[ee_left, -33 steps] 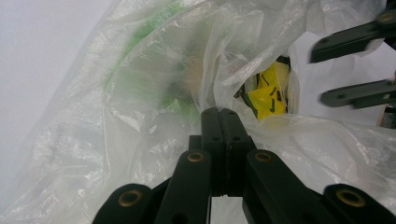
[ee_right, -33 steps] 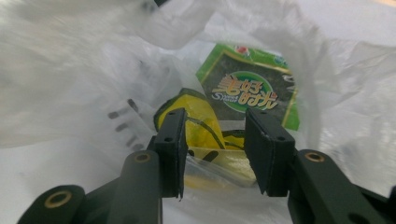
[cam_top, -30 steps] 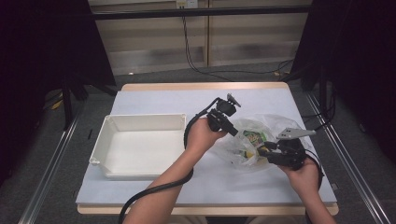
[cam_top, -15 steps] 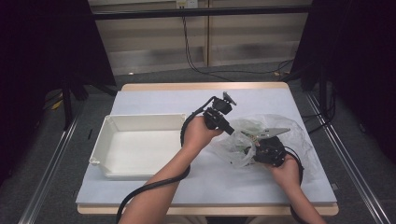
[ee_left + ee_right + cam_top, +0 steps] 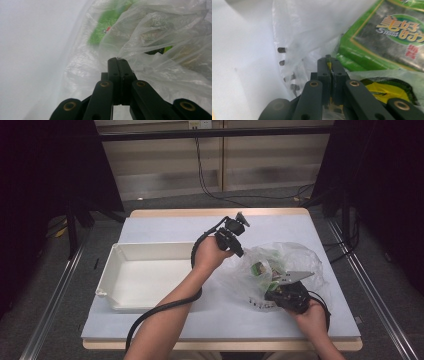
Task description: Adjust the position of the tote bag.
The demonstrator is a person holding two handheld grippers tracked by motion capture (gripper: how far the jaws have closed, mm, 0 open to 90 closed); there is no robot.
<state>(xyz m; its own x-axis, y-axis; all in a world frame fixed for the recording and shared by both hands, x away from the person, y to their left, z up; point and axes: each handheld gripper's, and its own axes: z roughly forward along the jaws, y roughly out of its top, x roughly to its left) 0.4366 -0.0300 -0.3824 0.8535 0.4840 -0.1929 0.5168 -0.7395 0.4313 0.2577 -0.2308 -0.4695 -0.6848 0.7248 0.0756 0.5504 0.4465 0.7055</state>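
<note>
Right hand-held gripper (image 5: 272,287) lowered into plastic bag (image 5: 300,257), clamping yellow packet (image 5: 329,65), left hand-held gripper (image 5: 240,252) pinching bag

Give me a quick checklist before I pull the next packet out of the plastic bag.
1. Left tongs hold the plastic bag at its edge: ok, shut on the film.
2. Right tongs grip a packet: ok, they have just been closing and now pinch a yellow packet edge.
3. Right tongs caught only the packet, no bag film: cannot tell.
4. Green seaweed packet lies off the pinched one: cannot tell, they lie close together.
5. White tray has bare room to take it: ok.
</note>
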